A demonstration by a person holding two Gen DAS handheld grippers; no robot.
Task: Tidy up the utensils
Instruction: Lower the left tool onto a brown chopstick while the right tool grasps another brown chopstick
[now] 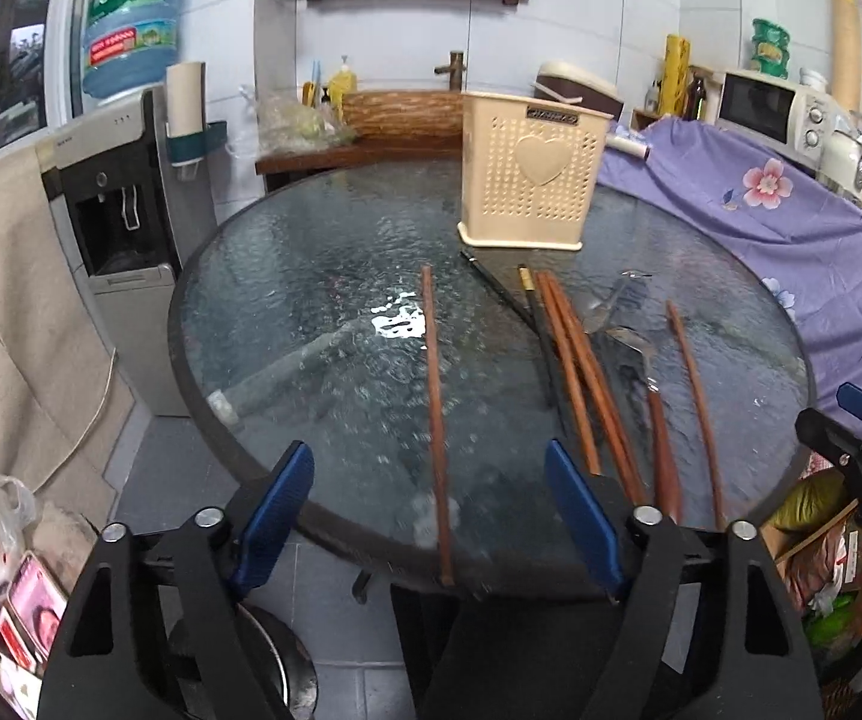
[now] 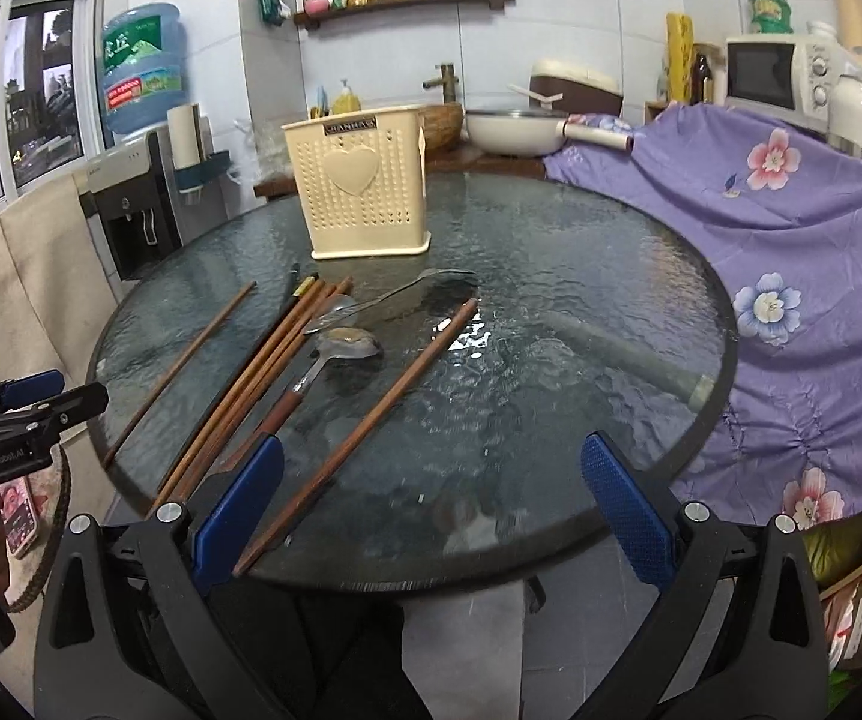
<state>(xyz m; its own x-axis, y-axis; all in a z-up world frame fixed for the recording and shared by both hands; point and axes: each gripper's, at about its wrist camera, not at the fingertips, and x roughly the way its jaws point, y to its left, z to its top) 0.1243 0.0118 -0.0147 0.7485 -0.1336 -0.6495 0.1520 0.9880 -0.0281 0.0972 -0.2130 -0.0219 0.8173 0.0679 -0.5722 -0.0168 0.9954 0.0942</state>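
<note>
Chopsticks dominate the left wrist view: one lone wooden chopstick (image 1: 434, 420) runs straight toward the camera between the fingers of the left gripper (image 1: 431, 522), whose jaws stand partly open with nothing gripped. To its right lie a bundle of chopsticks (image 1: 581, 372), a wooden-handled spoon (image 1: 650, 408) and another single chopstick (image 1: 695, 408). These sticks look light, stiff and thin, likely to roll or skid on the glass table (image 1: 287, 312); a pinch near the near end, which reaches the rim, seems easiest. The cream utensil holder (image 1: 530, 180) stands upright near the far side, open room before it.

Right wrist view: the right gripper (image 2: 431, 516) hangs wide open and empty over the table's near edge (image 2: 491, 576), a chopstick (image 2: 365, 432) beside its left finger and overhanging that rim. Two metal spoons (image 2: 347, 343) sit mid-table; smooth and slippery, they are best taken by the handle. The left gripper shows at the left border, well apart.
</note>
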